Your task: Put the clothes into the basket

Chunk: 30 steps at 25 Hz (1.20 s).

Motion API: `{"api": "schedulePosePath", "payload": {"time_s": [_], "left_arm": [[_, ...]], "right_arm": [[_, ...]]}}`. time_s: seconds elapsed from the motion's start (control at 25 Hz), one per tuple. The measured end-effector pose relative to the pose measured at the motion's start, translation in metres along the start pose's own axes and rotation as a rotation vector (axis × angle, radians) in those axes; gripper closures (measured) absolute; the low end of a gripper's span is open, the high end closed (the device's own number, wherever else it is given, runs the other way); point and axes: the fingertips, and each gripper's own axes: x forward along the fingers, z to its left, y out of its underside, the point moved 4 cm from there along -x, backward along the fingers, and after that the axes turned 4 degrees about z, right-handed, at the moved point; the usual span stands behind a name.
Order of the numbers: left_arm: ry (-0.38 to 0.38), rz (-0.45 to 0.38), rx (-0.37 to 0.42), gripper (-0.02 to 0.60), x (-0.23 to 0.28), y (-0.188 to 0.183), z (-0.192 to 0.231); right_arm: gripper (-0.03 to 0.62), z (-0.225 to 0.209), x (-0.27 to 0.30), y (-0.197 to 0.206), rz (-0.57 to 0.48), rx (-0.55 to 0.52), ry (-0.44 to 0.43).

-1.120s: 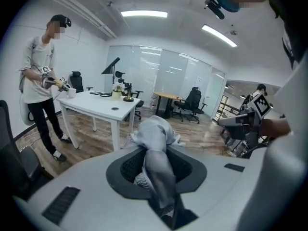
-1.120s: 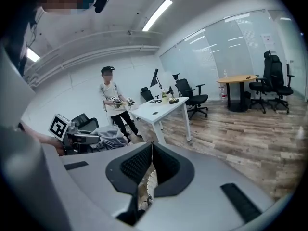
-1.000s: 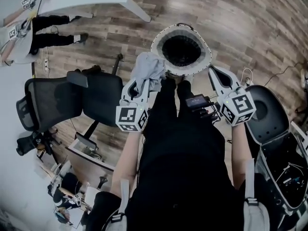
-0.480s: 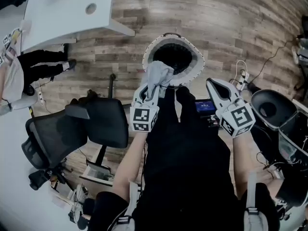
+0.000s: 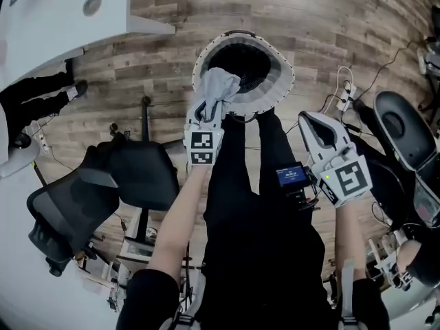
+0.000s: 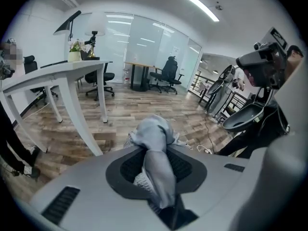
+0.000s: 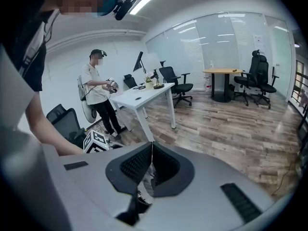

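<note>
Left gripper (image 5: 205,110) is clamped on a grey cloth (image 5: 218,88), and the bunch sits right at the near-left rim of the basket (image 5: 283,81). To land it cleanly, I'd carry it further over the dark opening before letting go, so no tail drapes over the rim. Right gripper (image 5: 309,121) hovers beside the basket, jaws pressed together on nothing. Around them: a white table (image 5: 62,19) far left, a black office chair (image 5: 130,174) near the left arm, a cable (image 5: 344,91) on the floor at right. None of it looks set to block the drop.
</note>
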Motion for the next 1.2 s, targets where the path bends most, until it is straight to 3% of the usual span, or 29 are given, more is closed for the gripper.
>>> {"api": "schedulePosePath", "payload": {"time_s": [0.48,0.6,0.76,0.92,1.2], "left_arm": [[-0.125,0.161,-0.021,0.486,0.144,0.077,0.043],[-0.183,0.227,-0.097,0.486,0.171,0.094,0.048],[-0.27,0.261,-0.292,0.486,0.196,0.113,0.06],[-0.29,0.32,-0.446,0.483,0.234,0.135,0.072],[-0.319,0.406,-0.463,0.482,0.301,0.167,0.085]], "right_arm": [[0.577,-0.047,0.102,0.052,0.09,0.014,-0.166],[0.577,-0.064,0.114,0.076,0.129,0.018,-0.191],[0.577,-0.079,0.125,0.092,0.149,0.047,-0.215],[0.577,-0.091,0.137,0.101,0.153,0.089,-0.238],[0.577,-0.116,0.165,0.134,0.197,0.124,-0.27]]}}
